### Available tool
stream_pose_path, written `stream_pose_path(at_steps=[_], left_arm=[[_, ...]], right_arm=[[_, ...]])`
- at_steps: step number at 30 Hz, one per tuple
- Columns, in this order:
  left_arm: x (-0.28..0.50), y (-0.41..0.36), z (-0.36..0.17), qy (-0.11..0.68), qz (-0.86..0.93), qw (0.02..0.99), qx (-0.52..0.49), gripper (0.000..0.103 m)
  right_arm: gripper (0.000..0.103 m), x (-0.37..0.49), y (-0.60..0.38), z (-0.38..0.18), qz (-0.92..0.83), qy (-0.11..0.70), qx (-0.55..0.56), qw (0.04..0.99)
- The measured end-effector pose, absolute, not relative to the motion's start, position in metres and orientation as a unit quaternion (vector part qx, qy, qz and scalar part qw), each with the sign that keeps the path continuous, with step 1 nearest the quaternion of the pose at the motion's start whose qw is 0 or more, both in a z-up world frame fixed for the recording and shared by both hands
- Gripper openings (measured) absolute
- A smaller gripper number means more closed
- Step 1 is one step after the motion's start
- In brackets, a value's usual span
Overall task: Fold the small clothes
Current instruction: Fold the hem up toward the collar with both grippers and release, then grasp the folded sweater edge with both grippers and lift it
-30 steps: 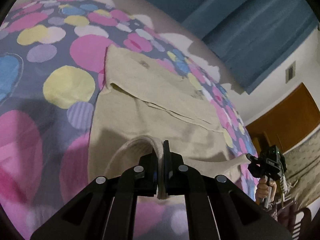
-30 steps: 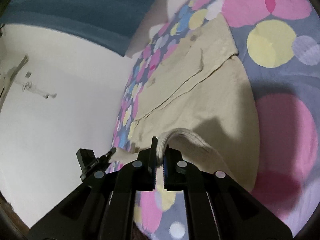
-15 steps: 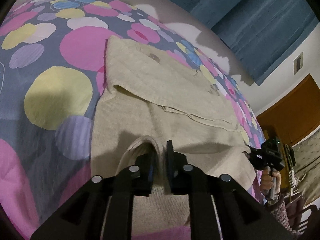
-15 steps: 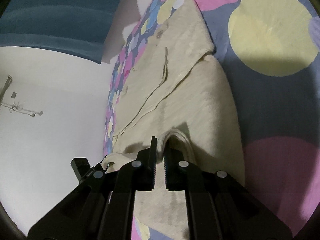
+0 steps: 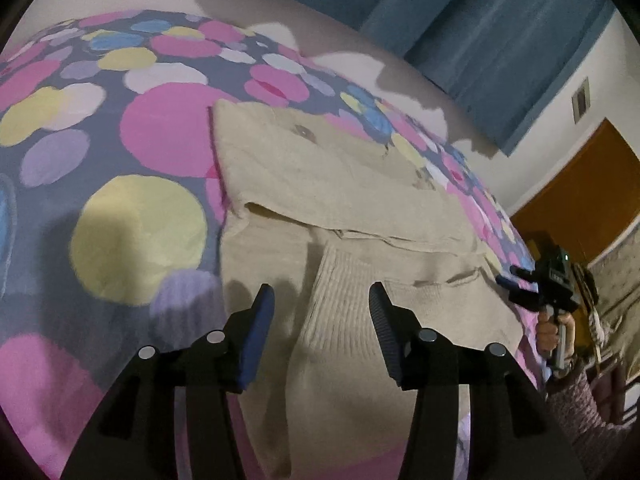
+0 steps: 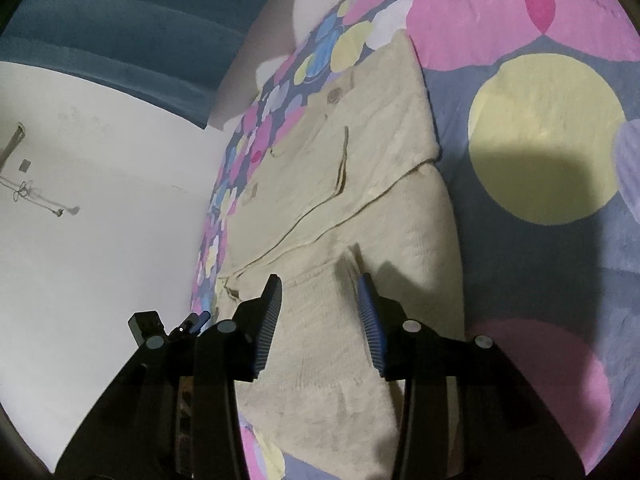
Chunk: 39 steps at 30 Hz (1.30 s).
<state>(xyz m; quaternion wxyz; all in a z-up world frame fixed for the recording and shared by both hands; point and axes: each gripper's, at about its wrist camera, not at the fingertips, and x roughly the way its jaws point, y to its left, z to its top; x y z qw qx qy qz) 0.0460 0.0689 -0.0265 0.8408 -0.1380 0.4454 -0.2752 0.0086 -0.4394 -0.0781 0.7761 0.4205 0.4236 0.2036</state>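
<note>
Cardigan (image 5: 352, 200), a small beige knit with brown buttons, is spread flat on the bedspread (image 5: 132, 120) patterned with pink, yellow and lilac dots, and it fills the middle of both wrist views. A fold has been laid across it: the ribbed edge (image 5: 340, 300) of the knit is draped back over the body of the garment, and it lies loose on the layer beneath. Blue curtains (image 5: 500, 32) and a white wall are seen beyond the far side of the bed, with an orange-brown door (image 5: 580, 200) off to one side. The left gripper (image 5: 322, 300) is held low over the ribbed edge, and its jaws have just been opening; the fabric lies beneath the gap between them and is not pressed by either pad. The right gripper (image 6: 320, 292) is in the same state over its own part of the edge, jaws just parted and nothing pinched. The step in hand is judged to be the release after a fold. For the next move, both grippers would need to be drawn clear without dragging the knit, and a fresh edge would have to be pinched for a further fold.
</note>
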Motion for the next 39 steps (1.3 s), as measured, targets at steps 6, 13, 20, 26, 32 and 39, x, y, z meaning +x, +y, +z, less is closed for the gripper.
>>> stream_pose_path(at_steps=[6, 13, 20, 26, 32, 39], left_arm=[[0.071, 0.052, -0.039, 0.470, -0.292, 0.826, -0.104, 0.049], [0.085, 0.042, -0.048, 0.492, -0.339, 0.796, -0.099, 0.049], [0.091, 0.036, -0.051, 0.501, -0.352, 0.786, -0.086, 0.048], [0.090, 0.040, -0.051, 0.501, -0.353, 0.786, -0.077, 0.047], [0.091, 0.042, -0.050, 0.502, -0.345, 0.790, -0.077, 0.035], [0.090, 0.045, -0.051, 0.501, -0.336, 0.794, -0.070, 0.023]], right_arm=[[0.040, 0.015, -0.441, -0.079, 0.201, 0.433, 0.409, 0.778], [0.049, 0.018, -0.442, -0.080, 0.204, 0.442, 0.388, 0.783], [0.050, 0.020, -0.441, -0.079, 0.210, 0.448, 0.377, 0.783], [0.050, 0.023, -0.446, -0.081, 0.206, 0.447, 0.381, 0.782], [0.050, 0.023, -0.434, -0.079, 0.232, 0.457, 0.364, 0.777], [0.049, 0.021, -0.412, -0.076, 0.254, 0.473, 0.312, 0.784]])
